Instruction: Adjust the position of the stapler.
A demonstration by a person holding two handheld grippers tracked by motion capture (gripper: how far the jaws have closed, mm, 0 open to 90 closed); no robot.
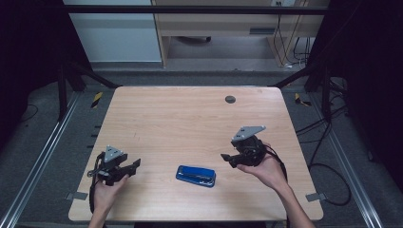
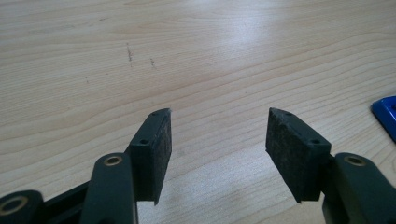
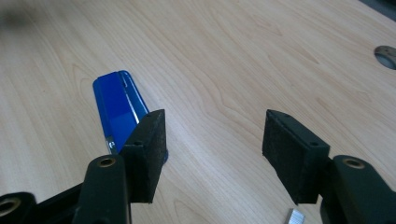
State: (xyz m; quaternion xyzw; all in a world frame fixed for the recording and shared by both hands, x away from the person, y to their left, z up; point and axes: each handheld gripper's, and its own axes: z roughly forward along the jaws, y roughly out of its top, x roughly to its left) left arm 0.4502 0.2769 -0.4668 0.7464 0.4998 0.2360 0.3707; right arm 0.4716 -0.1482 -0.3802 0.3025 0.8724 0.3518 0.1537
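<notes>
A blue stapler (image 1: 196,175) lies flat on the wooden table (image 1: 190,118) near its front edge, between my two hands. My left gripper (image 1: 134,166) is held low at the table's front left, jaws open and empty, pointing right toward the stapler, whose blue corner (image 2: 386,114) shows at the edge of the left gripper view. My right gripper (image 1: 227,158) hovers just right of the stapler, open with nothing between its jaws. In the right gripper view the stapler (image 3: 119,109) lies beyond the left jaw, partly hidden by it; the open gap (image 3: 215,130) is over bare wood.
A round grey grommet (image 1: 230,99) sits in the table's far middle, also seen as a dark hole (image 3: 385,56). A small metal piece (image 3: 295,217) lies under the right jaw. Black frame posts and cables surround the table.
</notes>
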